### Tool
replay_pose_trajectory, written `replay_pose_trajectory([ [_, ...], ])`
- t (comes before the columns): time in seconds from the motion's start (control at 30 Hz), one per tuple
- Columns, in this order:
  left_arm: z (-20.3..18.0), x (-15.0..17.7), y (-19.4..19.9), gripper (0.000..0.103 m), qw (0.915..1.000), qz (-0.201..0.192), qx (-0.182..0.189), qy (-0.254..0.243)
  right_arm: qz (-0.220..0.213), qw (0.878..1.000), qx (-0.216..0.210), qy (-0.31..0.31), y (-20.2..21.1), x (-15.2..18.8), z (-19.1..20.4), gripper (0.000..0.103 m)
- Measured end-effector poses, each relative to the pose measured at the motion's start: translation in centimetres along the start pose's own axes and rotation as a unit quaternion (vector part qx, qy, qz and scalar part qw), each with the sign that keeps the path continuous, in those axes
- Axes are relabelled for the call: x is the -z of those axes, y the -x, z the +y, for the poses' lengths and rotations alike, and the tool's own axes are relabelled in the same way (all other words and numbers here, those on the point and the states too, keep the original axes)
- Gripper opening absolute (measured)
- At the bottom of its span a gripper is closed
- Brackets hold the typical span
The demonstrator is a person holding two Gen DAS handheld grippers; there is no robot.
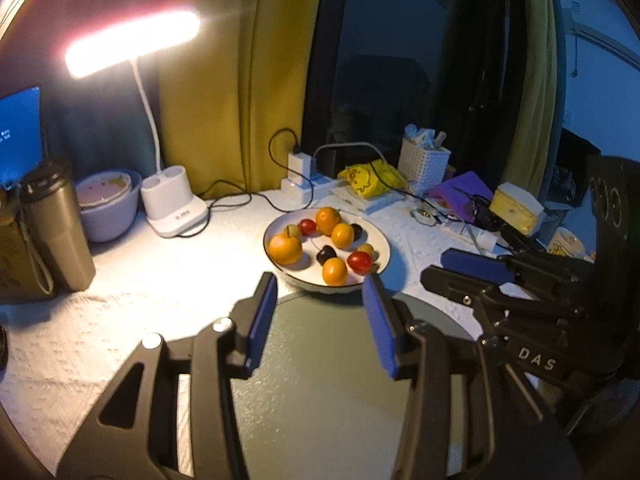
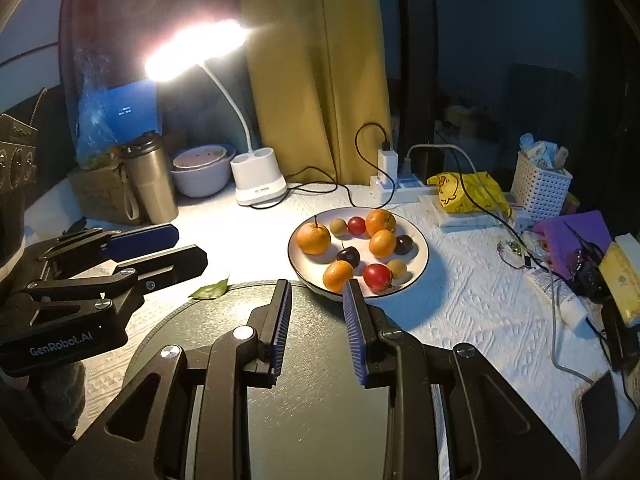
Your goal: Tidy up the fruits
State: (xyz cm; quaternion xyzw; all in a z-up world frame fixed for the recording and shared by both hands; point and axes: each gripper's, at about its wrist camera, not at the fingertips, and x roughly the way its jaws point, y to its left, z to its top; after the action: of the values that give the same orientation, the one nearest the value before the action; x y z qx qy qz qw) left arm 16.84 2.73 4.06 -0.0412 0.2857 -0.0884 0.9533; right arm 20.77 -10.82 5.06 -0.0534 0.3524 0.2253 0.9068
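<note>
- Nearest to me lies the dark round plate [image 2: 312,400], under both claws, with nothing on it that I can see. A green leaf [image 2: 210,291] sits at its far-left edge.
- My right claw [image 2: 316,286] hangs over that plate's far edge. Its pads are drawn in close with only a narrow slot between them, and they pinch nothing.
- My left claw [image 1: 320,284] is spread wider and is just as empty. In the right wrist view it sits off to the left, apart from the fruit.
- Just past my right fingertips is the white plate [image 2: 420,248], its near rim touching or overlapping the dark plate's far edge.
- All the fruit is on that white plate. The near orange [image 2: 337,275] and the red fruit [image 2: 377,276] lie closest, straight ahead and a touch right of my right claw.
- Farther back are a dark cherry-like fruit, more oranges and small tan ones, loosely scattered.
- The fruits are round, so no long axis dictates my wrist angle.
- I judge the right claw better placed for the near orange, though it must spread first.
</note>
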Motion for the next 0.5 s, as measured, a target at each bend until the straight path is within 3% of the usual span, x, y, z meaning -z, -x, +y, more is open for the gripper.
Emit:
replay_pose_trajectory([
  [0.07, -0.2, 0.0, 0.8, 0.048, 1.0, -0.007, 0.001, -0.002, -0.006, 1.0, 0.002, 0.002, 0.7, 0.1, 0.4, 0.029],
  [0.2, -0.3, 0.0, 2.6, 0.065, 0.9997, -0.022, 0.005, 0.002, -0.015, 1.0, 0.006, 0.007, 2.1, 0.0, 1.0, 0.029],
  [0.4, -0.7, -0.3, 5.1, 0.068, 0.999, -0.045, 0.007, 0.002, -0.033, 0.999, 0.015, 0.011, 4.2, -0.2, 1.7, 0.031],
  [0.47, -0.8, -0.3, 5.8, 0.068, 0.9986, -0.051, 0.007, 0.0, -0.04, 0.999, 0.019, 0.011, 5.0, -0.3, 1.9, 0.041],
  [0.5, -0.9, -0.4, 6.1, 0.068, 0.9985, -0.054, 0.008, -0.001, -0.043, 0.999, 0.02, 0.011, 5.4, -0.3, 2.0, 0.041],
])
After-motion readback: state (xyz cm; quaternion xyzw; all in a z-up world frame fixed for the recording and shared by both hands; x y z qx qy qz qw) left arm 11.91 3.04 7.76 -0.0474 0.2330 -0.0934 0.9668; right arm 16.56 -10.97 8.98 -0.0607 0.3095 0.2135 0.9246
